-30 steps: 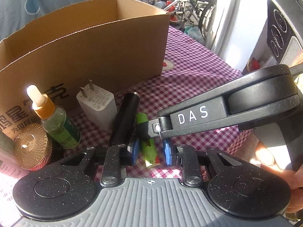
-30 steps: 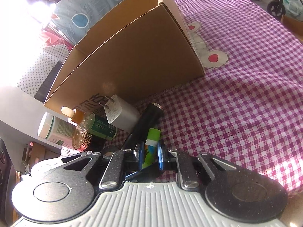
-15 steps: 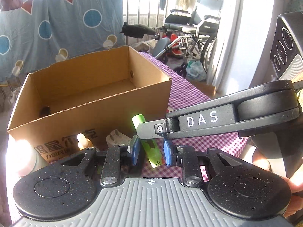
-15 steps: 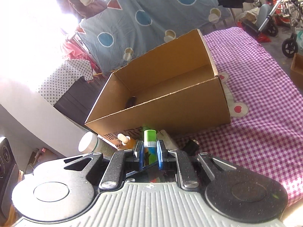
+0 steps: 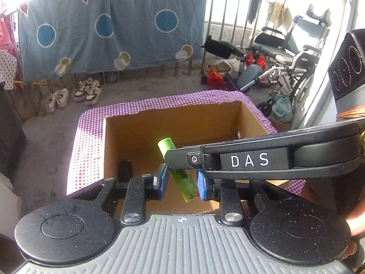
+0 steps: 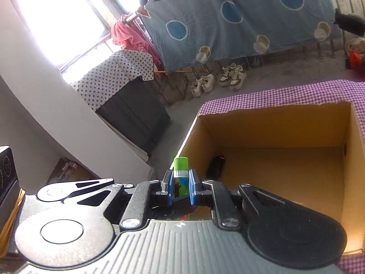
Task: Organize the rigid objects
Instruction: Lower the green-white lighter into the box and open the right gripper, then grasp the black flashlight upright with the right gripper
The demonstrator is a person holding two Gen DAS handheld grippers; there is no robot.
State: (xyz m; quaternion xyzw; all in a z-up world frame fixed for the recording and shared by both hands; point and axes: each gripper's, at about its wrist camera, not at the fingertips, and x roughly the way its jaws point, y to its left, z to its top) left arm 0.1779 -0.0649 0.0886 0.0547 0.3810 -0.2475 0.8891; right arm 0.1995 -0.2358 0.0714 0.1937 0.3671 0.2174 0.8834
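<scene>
Right gripper [image 6: 179, 188] clamps green tube [image 6: 180, 171] above cardboard box [image 6: 285, 123].

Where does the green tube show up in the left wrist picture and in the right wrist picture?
Left wrist: the green tube slants across the lower centre, above the cardboard box.
Right wrist: it stands upright at lower centre, clamped in the right gripper.
Shared landmark: the small dark thing inside the box.
</scene>
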